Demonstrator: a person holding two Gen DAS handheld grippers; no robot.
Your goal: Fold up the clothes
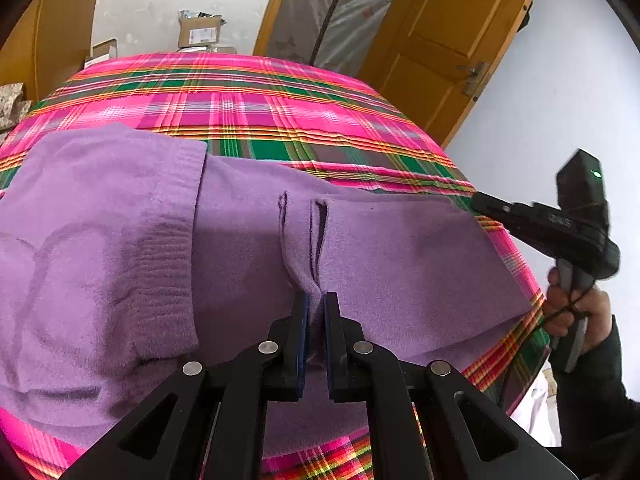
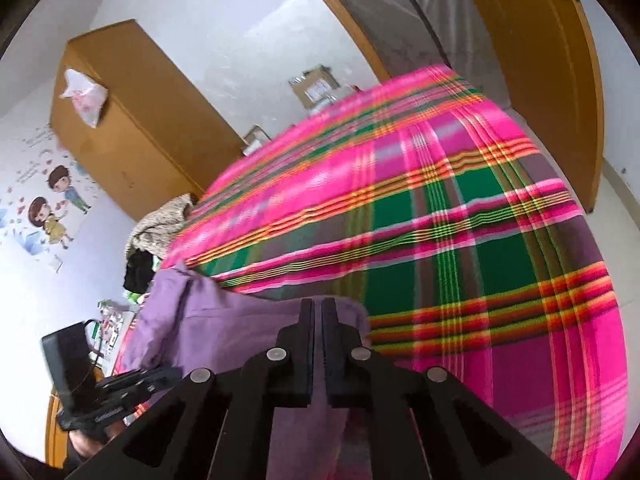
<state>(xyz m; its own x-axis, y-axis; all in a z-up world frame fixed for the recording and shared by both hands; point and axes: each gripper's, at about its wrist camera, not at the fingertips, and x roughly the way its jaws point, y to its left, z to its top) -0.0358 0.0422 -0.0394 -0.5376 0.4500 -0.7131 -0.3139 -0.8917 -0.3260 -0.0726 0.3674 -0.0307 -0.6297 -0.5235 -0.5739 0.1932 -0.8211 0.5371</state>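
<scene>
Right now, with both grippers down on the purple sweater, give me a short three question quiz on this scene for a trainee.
1. True or false: the left gripper is pinching a ridge of the sweater.
2. What lies under the sweater: A a bare wooden table, B a plaid sheet, C a white towel?
3. Fill in: the door beyond the bed is ____.

Key: 1 true. 2 B. 3 open. The right gripper is also shut on the sweater.

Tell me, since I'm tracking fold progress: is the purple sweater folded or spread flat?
Partly folded: the purple sweater has its ribbed-cuff sleeve laid across the body on the plaid bed.
</scene>
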